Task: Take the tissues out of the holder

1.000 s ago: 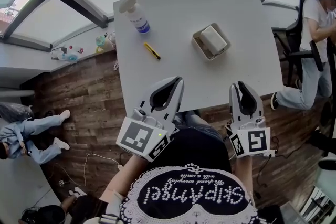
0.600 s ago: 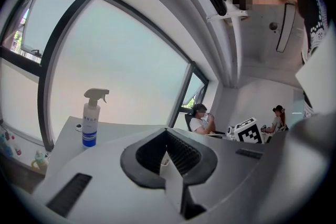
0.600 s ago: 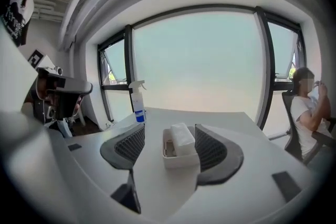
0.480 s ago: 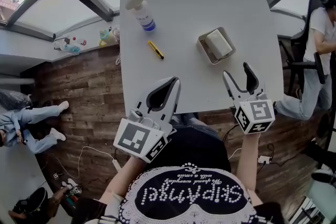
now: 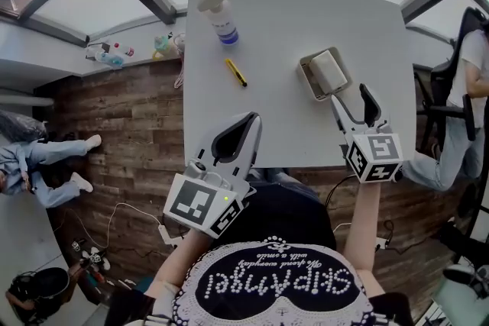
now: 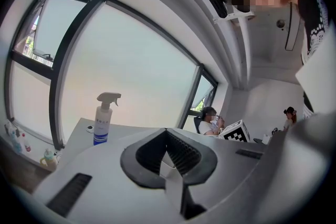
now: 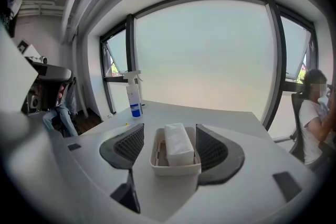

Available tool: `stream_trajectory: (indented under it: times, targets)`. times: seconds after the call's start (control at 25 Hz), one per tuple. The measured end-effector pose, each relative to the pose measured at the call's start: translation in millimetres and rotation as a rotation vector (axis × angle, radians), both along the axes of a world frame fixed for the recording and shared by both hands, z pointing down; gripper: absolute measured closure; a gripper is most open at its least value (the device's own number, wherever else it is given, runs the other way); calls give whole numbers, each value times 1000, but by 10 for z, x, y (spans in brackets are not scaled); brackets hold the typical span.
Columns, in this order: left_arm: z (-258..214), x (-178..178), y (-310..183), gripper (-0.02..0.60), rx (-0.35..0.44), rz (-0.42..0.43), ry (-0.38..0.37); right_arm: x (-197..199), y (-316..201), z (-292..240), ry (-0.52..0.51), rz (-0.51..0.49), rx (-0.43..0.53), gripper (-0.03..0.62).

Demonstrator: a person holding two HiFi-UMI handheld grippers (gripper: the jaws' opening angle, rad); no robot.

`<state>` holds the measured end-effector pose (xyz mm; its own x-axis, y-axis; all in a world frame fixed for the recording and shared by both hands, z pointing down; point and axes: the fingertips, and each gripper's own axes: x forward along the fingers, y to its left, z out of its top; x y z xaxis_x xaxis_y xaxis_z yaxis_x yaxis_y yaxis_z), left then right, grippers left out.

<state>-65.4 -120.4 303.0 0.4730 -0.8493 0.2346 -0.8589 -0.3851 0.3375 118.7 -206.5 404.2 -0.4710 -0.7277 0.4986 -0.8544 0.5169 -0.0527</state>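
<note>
A white tissue pack (image 5: 330,69) lies in a beige holder (image 5: 314,83) on the right side of the grey table (image 5: 283,133). My right gripper (image 5: 350,94) is open just short of the holder's near side; its jaws have just been opening. In the right gripper view the holder (image 7: 176,166) and tissue pack (image 7: 178,144) show framed between the spread pads of the right gripper (image 7: 169,134), which do not press on them. My left gripper (image 5: 248,121) is shut and empty over the table's near edge. In the left gripper view the left gripper (image 6: 167,132) has its jaws closed.
A spray bottle (image 5: 221,11) stands at the table's far left, with a yellow utility knife (image 5: 236,72) nearer the middle. Small items sit on a windowsill (image 5: 114,53) to the left. A person sits in a chair (image 5: 470,88) beyond the table's right edge.
The right gripper's jaws have gone from shut to wide open, and it has moved forward to the holder's near side. The left gripper has stayed where it was.
</note>
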Motion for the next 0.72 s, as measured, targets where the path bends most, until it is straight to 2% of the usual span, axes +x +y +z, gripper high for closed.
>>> stream_trajectory:
  times: [0.52,0.72]
  targets:
    - [-27,-192,-112,580,2,-71,-11,-23,-111,98,1,-19,-23,301]
    - [-105,-385,-186,580,32,-89,-49,20,-125,109,2,-10,-18,301]
